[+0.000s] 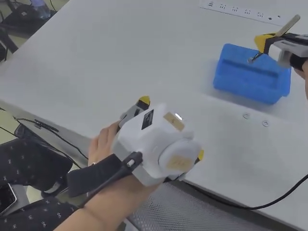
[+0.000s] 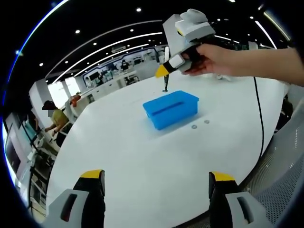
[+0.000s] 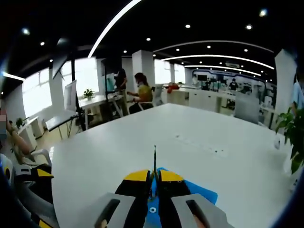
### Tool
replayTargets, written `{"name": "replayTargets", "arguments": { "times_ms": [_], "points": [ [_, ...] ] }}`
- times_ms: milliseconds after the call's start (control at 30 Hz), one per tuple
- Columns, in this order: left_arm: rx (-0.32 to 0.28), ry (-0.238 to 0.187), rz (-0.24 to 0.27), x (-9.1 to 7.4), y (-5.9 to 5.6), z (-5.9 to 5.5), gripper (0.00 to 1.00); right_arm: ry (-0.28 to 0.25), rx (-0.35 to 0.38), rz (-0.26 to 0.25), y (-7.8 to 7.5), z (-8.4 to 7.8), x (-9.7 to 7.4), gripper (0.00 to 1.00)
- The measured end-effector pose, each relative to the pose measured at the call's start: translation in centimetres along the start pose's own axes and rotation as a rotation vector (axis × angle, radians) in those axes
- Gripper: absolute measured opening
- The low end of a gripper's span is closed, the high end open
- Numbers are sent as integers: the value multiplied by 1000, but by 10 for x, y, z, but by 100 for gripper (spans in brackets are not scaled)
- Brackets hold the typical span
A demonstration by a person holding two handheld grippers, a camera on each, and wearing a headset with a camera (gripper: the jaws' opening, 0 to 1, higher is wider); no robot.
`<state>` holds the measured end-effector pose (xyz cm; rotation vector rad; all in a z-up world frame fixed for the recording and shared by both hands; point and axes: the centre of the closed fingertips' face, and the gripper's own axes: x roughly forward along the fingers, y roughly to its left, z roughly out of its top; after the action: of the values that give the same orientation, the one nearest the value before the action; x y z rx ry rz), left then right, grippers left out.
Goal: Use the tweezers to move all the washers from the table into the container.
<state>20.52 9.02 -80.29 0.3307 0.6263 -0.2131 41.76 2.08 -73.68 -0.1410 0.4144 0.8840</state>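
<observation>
Two washers (image 1: 246, 116) lie flat on the table (image 1: 120, 57), side by side and a little apart. They are just off the container (image 1: 245, 85), on the side toward me. My right gripper (image 1: 265, 44) is clamped on the tweezers (image 1: 253, 57), jaws together with the tool pinched between them. In the right gripper view the tweezers run straight ahead along the jaws. Their tips hang over the container's hollow, slanting down and to my left. Whether they carry a washer I cannot tell; it is too small to see.

From those tips the washers lie back toward me and down, past the container's front wall. I judge the next reach to be a pull toward my body and a drop to the tabletop. As flat rings they have no long axis to line up with, so I would want the tips coming down steeply over one edge.

My left gripper (image 2: 156, 178) sits low at the table's near edge, jaws wide apart and holding nothing, well apart from the washers. The right hand is far closer, and it has the tool.
</observation>
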Motion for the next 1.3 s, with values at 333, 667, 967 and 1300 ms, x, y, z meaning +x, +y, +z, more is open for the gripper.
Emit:
{"name": "replayTargets", "arguments": {
  "times_ms": [333, 667, 967, 1300],
  "points": [
    [-5, -9, 3, -1, 1, 2, 93, 33, 48, 0, -10, -20, 17, 2],
    [-3, 0, 4, -1, 1, 0, 93, 110, 60, -17, -16, -53, 22, 2],
    [-3, 3, 2, 0, 1, 0, 92, 173, 84, -30, -19, -82, 23, 3],
    [3, 12, -2, 1, 0, -2, 92, 207, 84, -32, -19, -95, 25, 3]
  ]
}}
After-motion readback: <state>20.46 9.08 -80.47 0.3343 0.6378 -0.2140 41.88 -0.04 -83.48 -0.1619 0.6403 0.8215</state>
